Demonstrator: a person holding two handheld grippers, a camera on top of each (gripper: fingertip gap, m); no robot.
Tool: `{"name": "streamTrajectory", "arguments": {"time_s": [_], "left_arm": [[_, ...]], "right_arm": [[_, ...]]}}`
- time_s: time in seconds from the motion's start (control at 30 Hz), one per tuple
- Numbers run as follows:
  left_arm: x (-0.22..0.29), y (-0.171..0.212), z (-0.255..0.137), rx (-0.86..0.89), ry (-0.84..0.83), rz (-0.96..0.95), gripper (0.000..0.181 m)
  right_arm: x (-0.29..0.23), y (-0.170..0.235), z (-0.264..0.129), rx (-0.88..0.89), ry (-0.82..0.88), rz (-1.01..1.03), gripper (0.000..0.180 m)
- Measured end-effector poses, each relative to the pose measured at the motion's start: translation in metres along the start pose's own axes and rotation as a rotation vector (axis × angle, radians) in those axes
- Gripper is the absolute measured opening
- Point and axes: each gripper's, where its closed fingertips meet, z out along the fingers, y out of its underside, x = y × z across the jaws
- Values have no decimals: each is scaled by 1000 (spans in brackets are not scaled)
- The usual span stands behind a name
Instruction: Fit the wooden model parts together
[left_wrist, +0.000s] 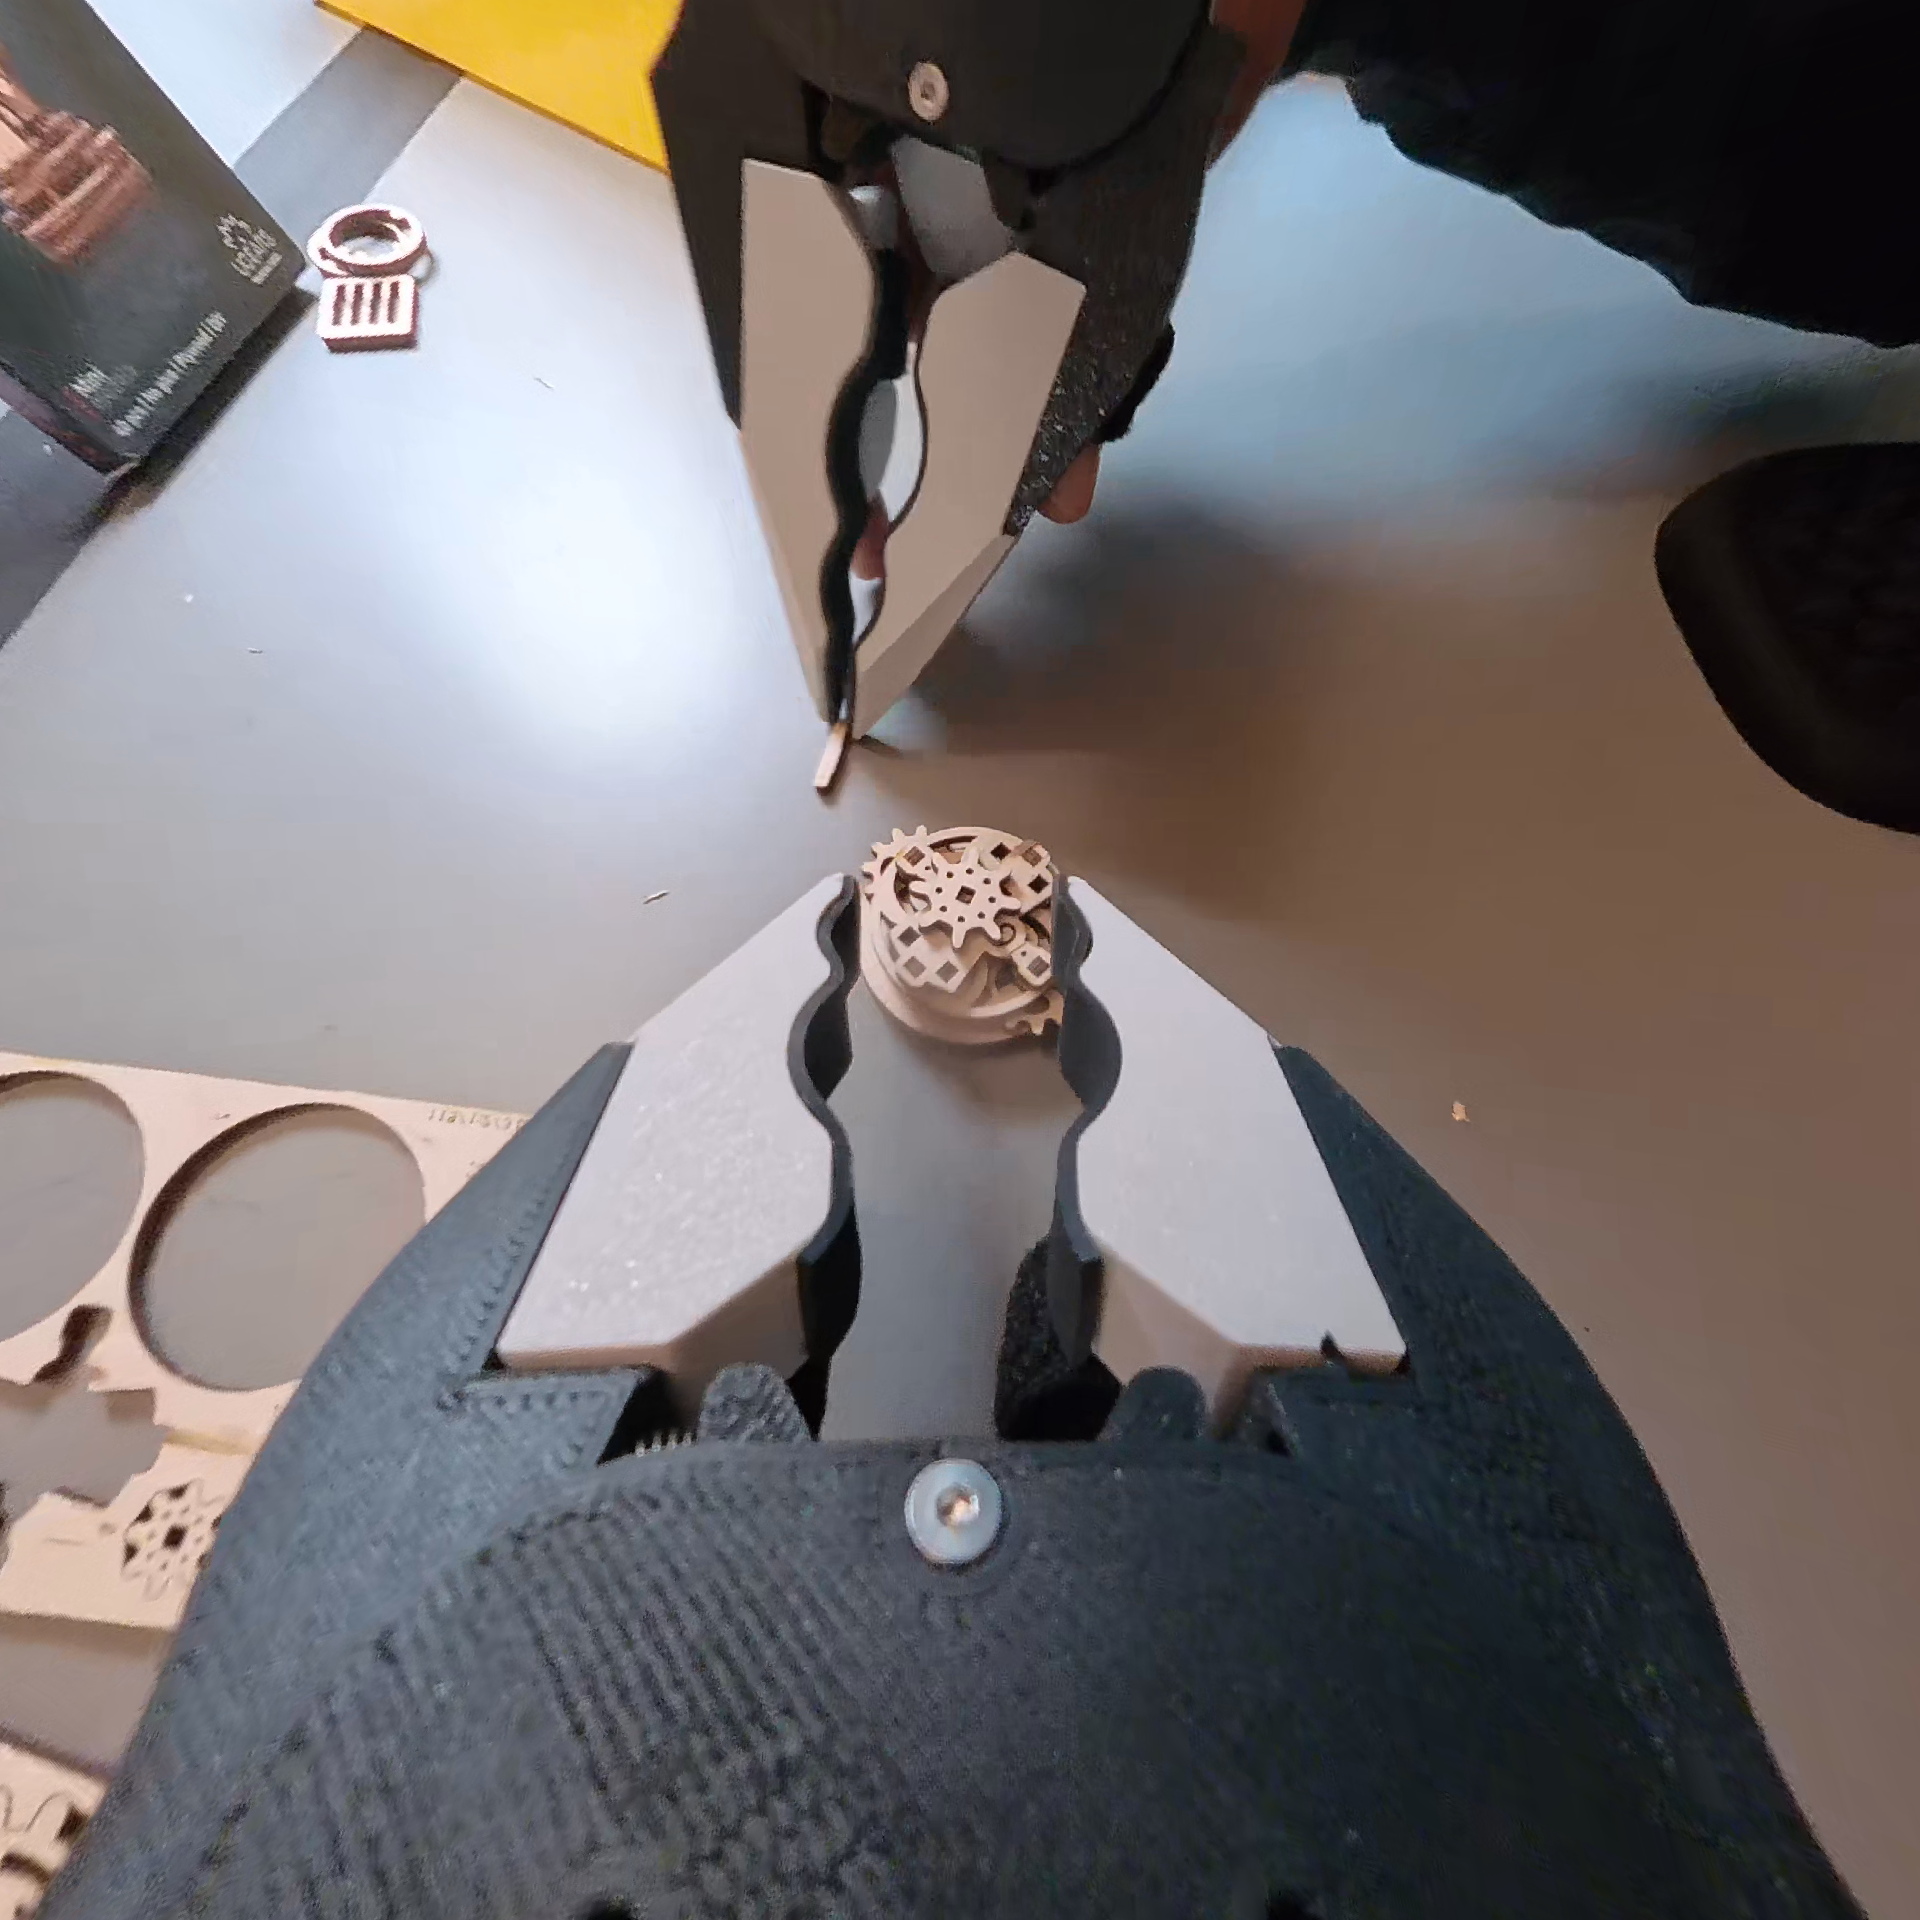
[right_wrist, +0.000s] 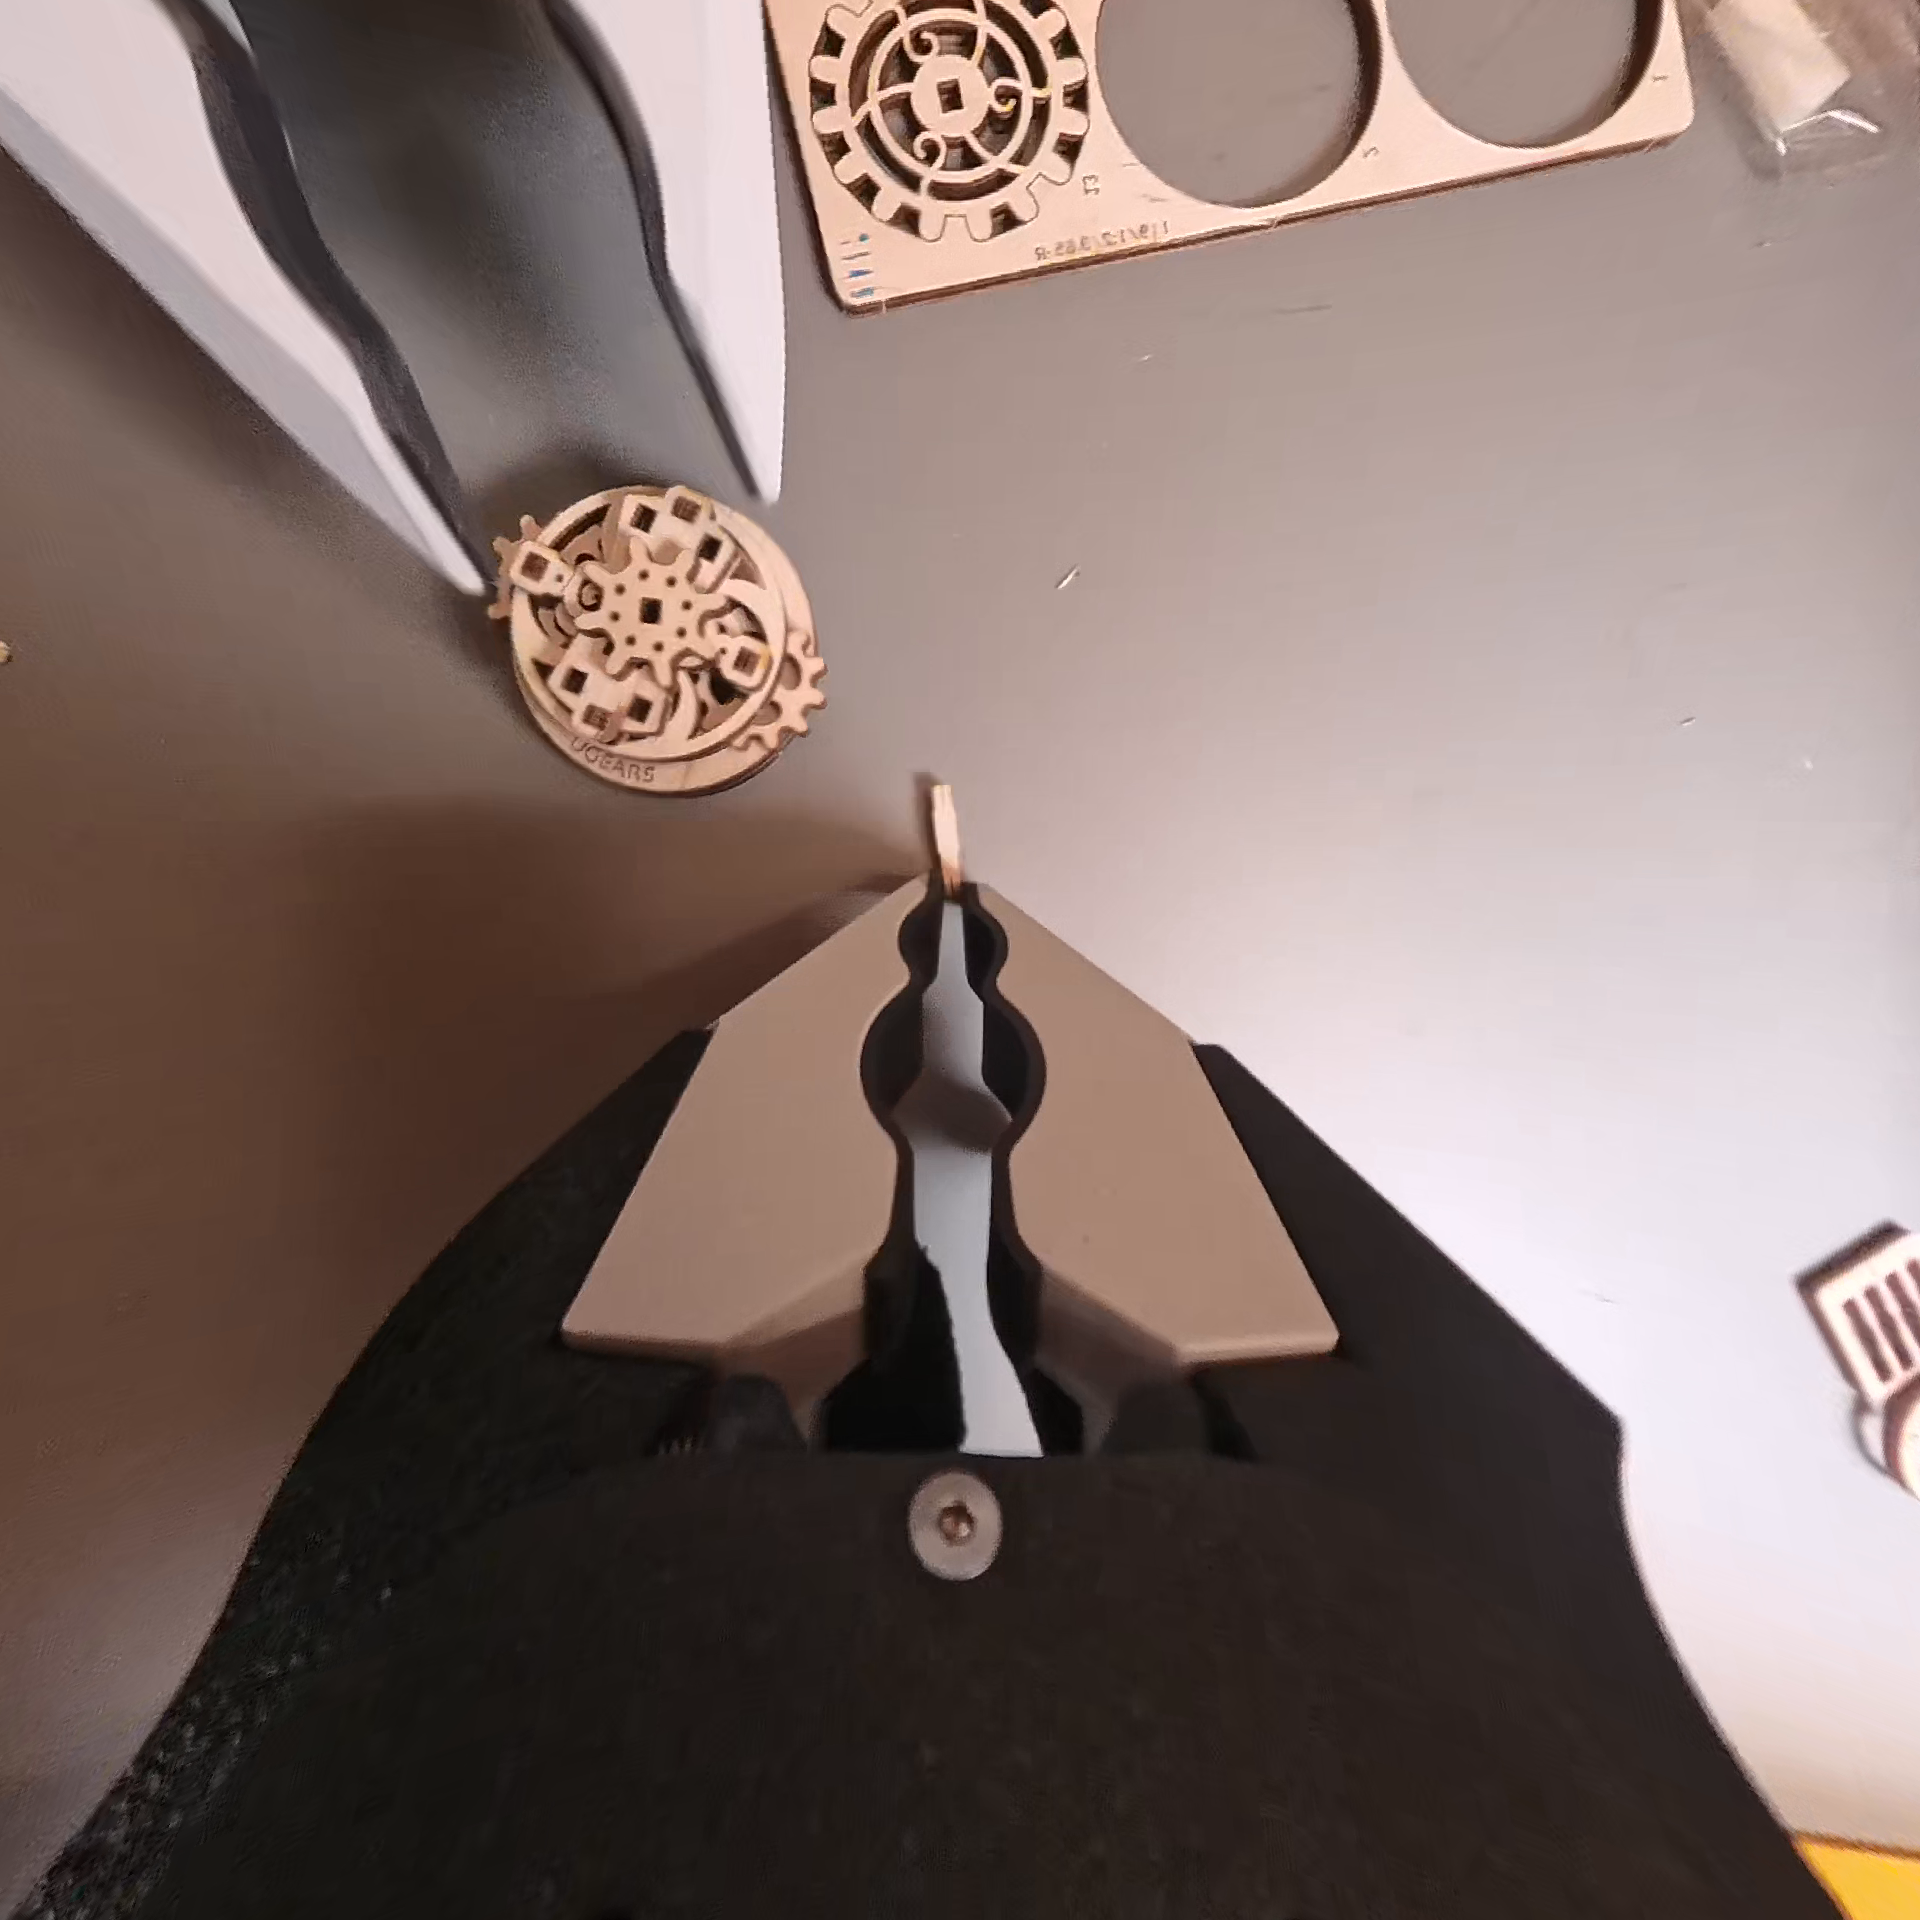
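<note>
A round wooden gear assembly (left_wrist: 961, 935) lies flat on the grey table (left_wrist: 416, 675); it also shows in the right wrist view (right_wrist: 655, 644). My left gripper (left_wrist: 961, 899) is open, with its fingertips on either side of the assembly's far part. In the right wrist view one left fingertip (right_wrist: 473, 577) touches a small gear at the rim, and the other stands just off it. My right gripper (right_wrist: 951, 888) is shut on a small flat wooden piece (right_wrist: 945, 826) that sticks out past its tips. In the left wrist view that piece (left_wrist: 831, 764) is just above the table, a little beyond the assembly.
A wooden parts sheet (right_wrist: 1247, 244) with round cut-outs and one large gear (right_wrist: 945, 114) lies nearby, and it shows in the left wrist view (left_wrist: 145, 1101). A ring-and-grille wooden part (left_wrist: 369, 275) lies by a dark box (left_wrist: 125, 291). A yellow sheet (left_wrist: 540, 52) lies far back. My hands' fingertips stand some 8 centimetres from each other.
</note>
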Motion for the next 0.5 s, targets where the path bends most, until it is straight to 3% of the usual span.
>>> {"name": "streamTrajectory", "arguments": {"time_s": [0.3,0.5], "left_arm": [[5,23,-45,4,-77,-39,37],[19,49,-85,30,-138,-113,37]], "right_arm": [[-39,14,-14,-3,21,3,1],[-100,-20,-17,62,-29,-138,1]]}}
